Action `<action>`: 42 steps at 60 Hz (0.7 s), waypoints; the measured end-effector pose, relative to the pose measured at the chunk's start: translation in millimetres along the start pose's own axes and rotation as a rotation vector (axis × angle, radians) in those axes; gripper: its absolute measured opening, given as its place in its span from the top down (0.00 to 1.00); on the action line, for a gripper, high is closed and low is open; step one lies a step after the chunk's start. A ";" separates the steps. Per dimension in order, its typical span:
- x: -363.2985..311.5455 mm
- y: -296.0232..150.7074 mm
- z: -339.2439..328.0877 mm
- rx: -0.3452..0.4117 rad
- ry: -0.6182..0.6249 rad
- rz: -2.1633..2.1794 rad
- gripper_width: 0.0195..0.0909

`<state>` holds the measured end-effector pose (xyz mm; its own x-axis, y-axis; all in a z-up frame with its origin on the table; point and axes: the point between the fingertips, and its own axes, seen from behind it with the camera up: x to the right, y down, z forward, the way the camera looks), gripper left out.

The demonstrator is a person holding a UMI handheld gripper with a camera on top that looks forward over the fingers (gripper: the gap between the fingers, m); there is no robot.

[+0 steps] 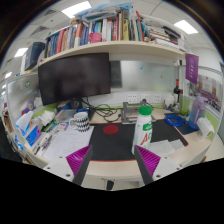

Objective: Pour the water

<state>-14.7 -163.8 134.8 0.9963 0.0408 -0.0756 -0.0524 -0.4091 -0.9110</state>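
Gripper view looks forward over a cluttered worktop (170, 160) with the claw (113, 160) held back from everything on it. Its fingers stand apart, the purple pads (80, 158) showing at about 7 and 5 o'clock, and nothing lies between them but the dark mat (112, 145) at the worktop's near edge.

A clear bottle (143, 127) with a green cap and a red-and-white label stands upright at about 3 o'clock from the centre of the mat, just ahead of the right finger and slightly outside its line. It rests on its own base, untouched. I take this to be the water source for the pour; standing at the near edge of the worktop, it is easy to reach from this side. The fingers are probably held wide so they can pass round its body once the claw swings toward 1 o'clock.

A small red object (111, 128) sits on the mat at 12 o'clock from the claw; I cannot tell whether it is a receiving vessel. A striped cup (81, 122) stands at about 10 o'clock, near a dark monitor (73, 76). Above, at 12 o'clock, a shelf (110, 50) carries books. Cables and boxes crowd the worktop at 9 and 3 o'clock. Nothing stands directly between the claw and the bottle, though a blue item (183, 123) lies close behind it.
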 end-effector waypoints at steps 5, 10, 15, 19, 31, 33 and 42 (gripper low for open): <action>36.0 9.3 8.6 -0.010 0.043 0.019 0.08; 69.2 15.3 20.7 -0.001 0.075 0.023 0.08; 86.6 12.5 38.5 0.033 0.060 0.015 0.08; 97.0 6.5 52.9 0.066 0.047 -0.007 0.08; 120.4 -10.2 98.0 0.124 0.067 -0.071 0.07; 120.7 -14.5 103.9 0.136 0.064 -0.079 0.07; 115.9 -16.7 130.3 0.149 0.038 -0.091 0.15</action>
<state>92.7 -33.4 88.5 0.9991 0.0355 0.0224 0.0310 -0.2651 -0.9637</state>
